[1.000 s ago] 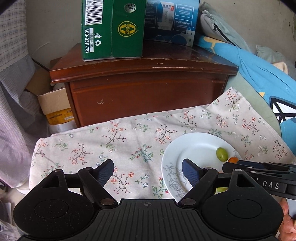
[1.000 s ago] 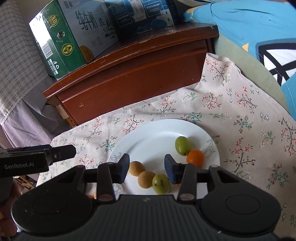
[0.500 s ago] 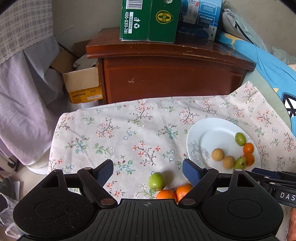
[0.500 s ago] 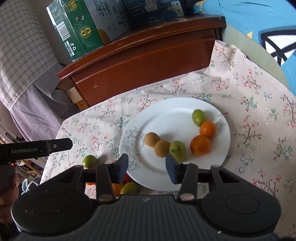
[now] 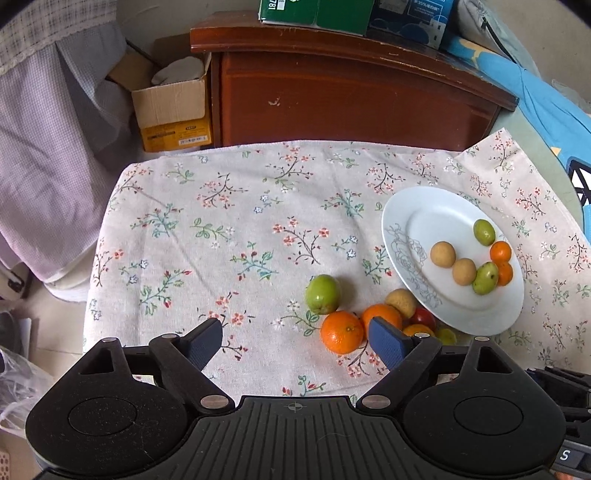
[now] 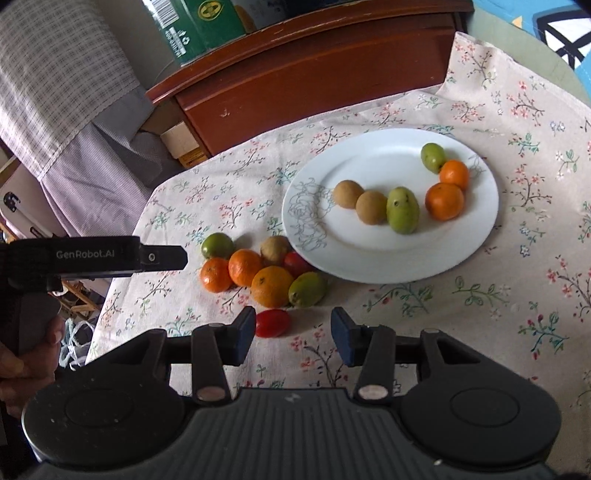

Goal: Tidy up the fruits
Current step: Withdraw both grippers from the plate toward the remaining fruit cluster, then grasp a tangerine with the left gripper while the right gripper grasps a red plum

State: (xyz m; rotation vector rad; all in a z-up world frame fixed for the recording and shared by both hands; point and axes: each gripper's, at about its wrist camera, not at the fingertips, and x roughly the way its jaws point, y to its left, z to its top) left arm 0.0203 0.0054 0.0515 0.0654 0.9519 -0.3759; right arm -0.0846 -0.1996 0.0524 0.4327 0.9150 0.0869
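Note:
A white plate lies on the floral cloth and holds two brown fruits, two green ones and two oranges. Left of the plate sits a loose pile: a green fruit, several oranges, a brown fruit and a yellow-green one. My left gripper hovers over the near edge of the pile, its jaws opening and gripping nothing. My right gripper is open just short of the pile, with a red tomato beside its left finger.
A dark wooden cabinet stands behind the cloth, with a green carton on top. An open cardboard box and checked fabric are on the left. Blue bedding lies at the right. The cloth's left edge drops off.
Both grippers have drawn back from the plate toward the near side. The loose fruit pile has come into both views. The left jaws stand slightly wider.

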